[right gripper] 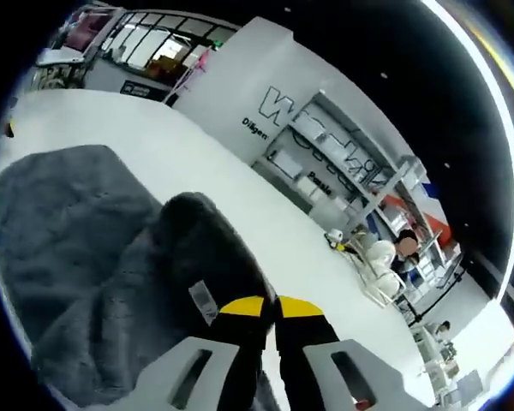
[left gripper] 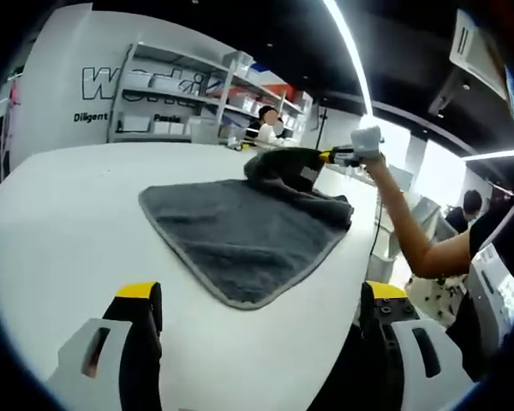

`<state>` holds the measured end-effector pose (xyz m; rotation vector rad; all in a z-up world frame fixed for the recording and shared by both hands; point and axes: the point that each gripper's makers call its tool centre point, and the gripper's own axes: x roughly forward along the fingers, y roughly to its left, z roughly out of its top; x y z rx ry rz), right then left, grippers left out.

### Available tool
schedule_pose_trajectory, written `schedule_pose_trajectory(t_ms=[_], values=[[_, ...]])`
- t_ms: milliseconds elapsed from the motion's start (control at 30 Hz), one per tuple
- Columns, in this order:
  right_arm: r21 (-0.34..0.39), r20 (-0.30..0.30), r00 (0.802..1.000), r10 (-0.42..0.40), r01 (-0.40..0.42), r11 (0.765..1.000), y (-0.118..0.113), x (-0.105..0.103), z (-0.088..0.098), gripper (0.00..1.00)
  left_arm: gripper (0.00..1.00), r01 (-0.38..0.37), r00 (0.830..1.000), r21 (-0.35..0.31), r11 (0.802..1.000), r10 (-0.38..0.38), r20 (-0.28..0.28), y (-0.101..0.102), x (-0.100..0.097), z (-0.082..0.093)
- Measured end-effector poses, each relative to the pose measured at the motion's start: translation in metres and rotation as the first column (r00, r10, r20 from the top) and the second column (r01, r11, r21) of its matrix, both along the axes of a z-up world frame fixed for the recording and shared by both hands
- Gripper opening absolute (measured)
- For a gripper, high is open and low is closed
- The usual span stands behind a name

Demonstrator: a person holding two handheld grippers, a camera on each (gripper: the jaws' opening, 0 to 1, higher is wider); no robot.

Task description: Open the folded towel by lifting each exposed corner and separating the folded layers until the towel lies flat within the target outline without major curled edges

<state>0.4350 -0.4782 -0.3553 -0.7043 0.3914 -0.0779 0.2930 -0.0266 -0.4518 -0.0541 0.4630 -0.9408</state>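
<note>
Towel (left gripper: pixel 240 235), dark grey, partly unfolded on white table (left gripper: pixel 60 223); near layers flat, far corner bunched and raised. Left gripper (left gripper: pixel 261 330) hovering short of near edge, jaws wide apart, holding nothing. Right gripper (right gripper: pixel 270 310) at far corner, jaws pinched shut on raised fold beside sewn label (right gripper: pixel 203 300). Likely step: peeling top layer open. Next move probably needing that corner carried outward and laid flat.

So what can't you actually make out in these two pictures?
- Left gripper view: the towel's far corner is bunched under the right tool, so its layers are hidden.
- Right gripper view: the small white tag is too blurred to read.
- Both views: no target outline is visible on the white table.
- Shelf items: too small.
</note>
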Motion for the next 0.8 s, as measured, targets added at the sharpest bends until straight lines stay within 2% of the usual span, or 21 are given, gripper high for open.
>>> schedule_pose_trajectory(t_ms=[233, 367, 500, 667, 767, 800], values=[[-0.082, -0.06, 0.995, -0.076, 0.071, 0.994, -0.047, 0.026, 0.006, 0.0, 0.94, -0.005, 1.0, -0.007, 1.0, 0.005, 0.004, 0.001, -0.001, 0.002], [-0.147, -0.13, 0.983, -0.126, 0.107, 0.983, -0.076, 0.046, 0.002, 0.0, 0.94, -0.004, 1.0, -0.005, 1.0, 0.004, 0.006, 0.001, -0.003, 0.004], [-0.234, -0.211, 0.961, -0.181, 0.131, 0.963, -0.102, 0.06, -0.013, 0.0, 0.94, -0.005, 1.0, -0.007, 1.0, 0.005, 0.008, 0.001, -0.004, 0.005], [-0.296, -0.28, 0.936, -0.214, 0.128, 0.947, -0.123, 0.078, -0.037, 0.0, 0.94, 0.0, 1.0, -0.002, 1.0, 0.0, 0.007, 0.0, -0.006, 0.005], [-0.296, -0.313, 0.922, -0.227, 0.132, 0.946, -0.133, 0.088, -0.054, 0.0, 0.94, 0.002, 1.0, 0.0, 1.0, -0.002, 0.004, 0.0, -0.007, 0.005], [-0.28, -0.324, 0.923, -0.208, 0.116, 0.953, -0.132, 0.092, -0.062, 0.0, 0.94, 0.002, 1.0, 0.001, 1.0, -0.002, 0.005, -0.001, -0.007, 0.005]])
